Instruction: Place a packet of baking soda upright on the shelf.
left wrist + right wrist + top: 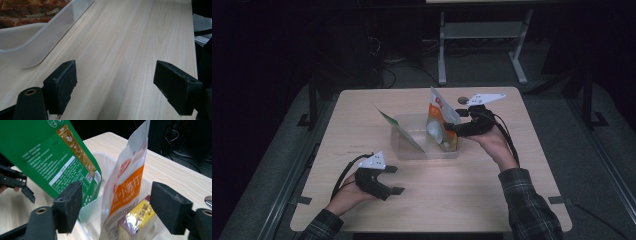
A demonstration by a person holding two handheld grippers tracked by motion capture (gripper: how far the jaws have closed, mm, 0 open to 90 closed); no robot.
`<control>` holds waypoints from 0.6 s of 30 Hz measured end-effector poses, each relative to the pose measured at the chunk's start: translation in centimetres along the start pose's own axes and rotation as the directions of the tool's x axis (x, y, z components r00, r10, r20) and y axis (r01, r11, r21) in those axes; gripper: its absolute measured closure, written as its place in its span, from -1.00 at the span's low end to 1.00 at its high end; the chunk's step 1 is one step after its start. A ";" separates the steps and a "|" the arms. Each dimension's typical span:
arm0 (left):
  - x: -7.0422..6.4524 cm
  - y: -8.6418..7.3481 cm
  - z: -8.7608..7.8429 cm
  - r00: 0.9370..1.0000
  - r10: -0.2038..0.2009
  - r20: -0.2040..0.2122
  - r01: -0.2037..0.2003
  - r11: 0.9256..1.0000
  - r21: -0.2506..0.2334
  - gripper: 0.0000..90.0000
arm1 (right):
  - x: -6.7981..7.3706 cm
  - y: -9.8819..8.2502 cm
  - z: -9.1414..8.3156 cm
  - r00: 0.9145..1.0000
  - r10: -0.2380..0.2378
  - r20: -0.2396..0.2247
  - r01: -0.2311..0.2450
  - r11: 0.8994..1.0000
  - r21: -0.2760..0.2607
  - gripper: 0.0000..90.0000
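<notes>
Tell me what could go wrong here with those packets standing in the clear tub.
The orange and white packet stands tall on edge between the open jaws of the right gripper; a nudge could tip it over the clear tub wall.
The green packet leans against the tub's left wall and may slide out.
The left gripper rests open on the table, apart from the tub, so nothing steadies the tub.

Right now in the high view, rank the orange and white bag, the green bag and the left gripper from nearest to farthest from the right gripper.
1. Orange and white bag: standing in the clear bin, right by the right gripper.
2. Green bag: leaning at the bin's left side.
3. Left gripper: at the table's near left.
</notes>
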State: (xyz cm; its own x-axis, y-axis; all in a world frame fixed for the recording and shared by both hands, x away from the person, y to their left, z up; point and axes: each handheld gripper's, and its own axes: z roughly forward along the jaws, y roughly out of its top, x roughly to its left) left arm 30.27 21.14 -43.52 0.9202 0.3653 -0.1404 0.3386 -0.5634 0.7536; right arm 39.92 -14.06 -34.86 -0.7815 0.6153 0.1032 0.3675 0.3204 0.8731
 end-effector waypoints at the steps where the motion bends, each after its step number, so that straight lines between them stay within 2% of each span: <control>1: 0.0 0.0 0.0 1.000 0.000 0.000 0.000 1.000 0.000 -0.59 | 0.1 -0.1 -0.2 1.000 -0.003 -0.001 0.003 1.000 0.002 -0.44; 5: 0.0 0.0 0.0 1.000 -0.003 0.003 0.003 1.000 0.003 -0.59 | 0.4 -0.6 -0.9 1.000 -0.017 -0.001 0.017 1.000 -0.003 -0.43; 7: -0.1 0.0 0.1 1.000 -0.003 0.003 0.003 1.000 0.003 -0.59 | 0.6 -1.0 -1.3 1.000 -0.027 0.008 0.027 1.000 0.012 -0.44; 9: -0.1 0.0 0.0 1.000 -0.003 0.002 0.003 1.000 0.004 -0.59 | 0.9 -1.8 -2.0 0.999 -0.040 0.014 0.040 0.999 0.010 -0.44; 18: 0.0 0.0 0.0 1.000 0.001 -0.003 -0.001 1.000 -0.009 -0.59 | 1.7 -3.7 -3.6 0.999 -0.037 0.020 0.036 0.999 0.023 -0.46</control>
State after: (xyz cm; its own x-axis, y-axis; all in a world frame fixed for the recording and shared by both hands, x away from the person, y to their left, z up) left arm 30.28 21.18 -43.55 0.9201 0.3668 -0.1375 0.3356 -0.5569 0.7597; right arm 35.44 -16.83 -36.17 -0.7843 0.6173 0.0614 0.3505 0.3592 0.8650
